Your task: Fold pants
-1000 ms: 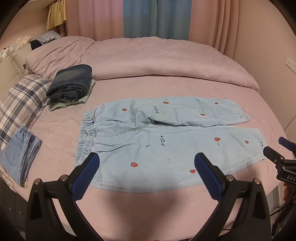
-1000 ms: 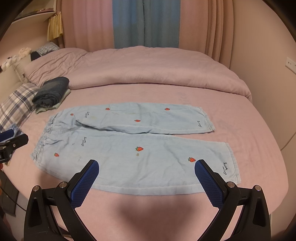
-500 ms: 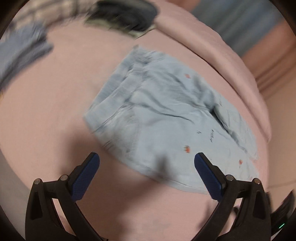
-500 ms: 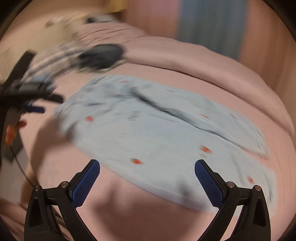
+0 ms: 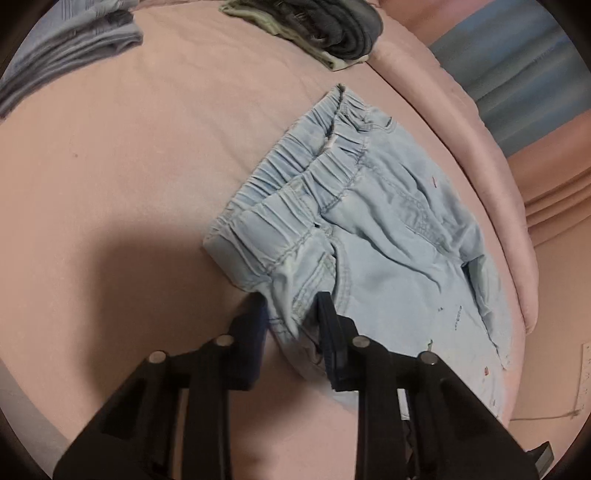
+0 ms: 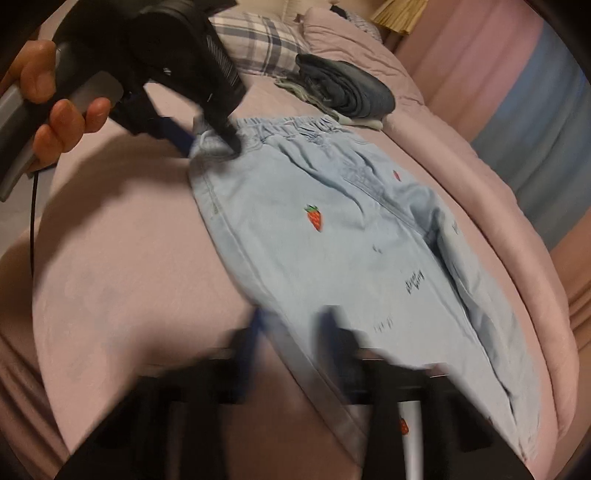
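Light blue pants (image 5: 373, 236) with red strawberry prints lie spread on the pink bed, also in the right wrist view (image 6: 332, 236). My left gripper (image 5: 291, 317) is shut on the near corner of the elastic waistband (image 5: 295, 192); it also shows in the right wrist view (image 6: 214, 142), pinching that corner. My right gripper (image 6: 291, 325) is blurred and closed on the near side edge of the pants, further down the leg.
A stack of folded dark clothes (image 6: 343, 90) lies beyond the waistband, also in the left wrist view (image 5: 325, 29). Folded blue jeans (image 5: 70, 44) lie at the far left. A plaid pillow (image 6: 258, 44) and pink duvet (image 6: 461, 155) lie behind.
Both grippers were open above the near bed edge. They swung down to the pants' near edge and closed on it, the left at the waistband corner, the right on the leg's side edge.
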Available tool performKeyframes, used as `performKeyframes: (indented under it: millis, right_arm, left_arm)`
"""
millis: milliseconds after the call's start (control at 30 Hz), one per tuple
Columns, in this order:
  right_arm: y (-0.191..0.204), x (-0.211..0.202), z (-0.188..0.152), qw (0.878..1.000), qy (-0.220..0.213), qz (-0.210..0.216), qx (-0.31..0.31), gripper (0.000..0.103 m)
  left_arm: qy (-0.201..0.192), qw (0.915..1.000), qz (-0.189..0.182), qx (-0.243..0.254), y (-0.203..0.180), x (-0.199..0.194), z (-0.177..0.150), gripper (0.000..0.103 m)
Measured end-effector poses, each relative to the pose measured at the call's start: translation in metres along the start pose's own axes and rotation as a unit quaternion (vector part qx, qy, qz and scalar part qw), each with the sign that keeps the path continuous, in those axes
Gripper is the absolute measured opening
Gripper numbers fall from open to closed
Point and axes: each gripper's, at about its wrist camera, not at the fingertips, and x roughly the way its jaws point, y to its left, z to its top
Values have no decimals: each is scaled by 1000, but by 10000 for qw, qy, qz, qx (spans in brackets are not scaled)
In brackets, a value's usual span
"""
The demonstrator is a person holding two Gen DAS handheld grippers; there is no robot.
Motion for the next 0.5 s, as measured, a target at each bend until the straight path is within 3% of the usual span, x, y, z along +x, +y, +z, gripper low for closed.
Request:
performKeyframes:
  millis: [33, 167, 333, 433, 500]
  right_arm:
    - [0, 1, 4, 10000, 33, -41, 3, 9]
    - [6, -14, 8, 9997, 20, 93, 243, 9]
    - [15, -12, 0, 9995, 43, 253, 207, 10]
    - [-5, -27, 1, 9949, 20, 758, 661, 22]
    - [-30, -45, -6, 9909, -164, 835, 1040, 33]
  left_arm:
    - [-23, 10000, -8, 7, 4, -3, -2, 21]
    - [-202, 9989, 146, 390, 7, -20, -6, 20]
    - [73, 9949, 612, 801, 0, -10, -7, 29]
    - [-191, 9827, 1215, 1384, -17, -29, -7, 43]
    - [-594, 9732, 1279, 1817, -29, -45, -9, 46]
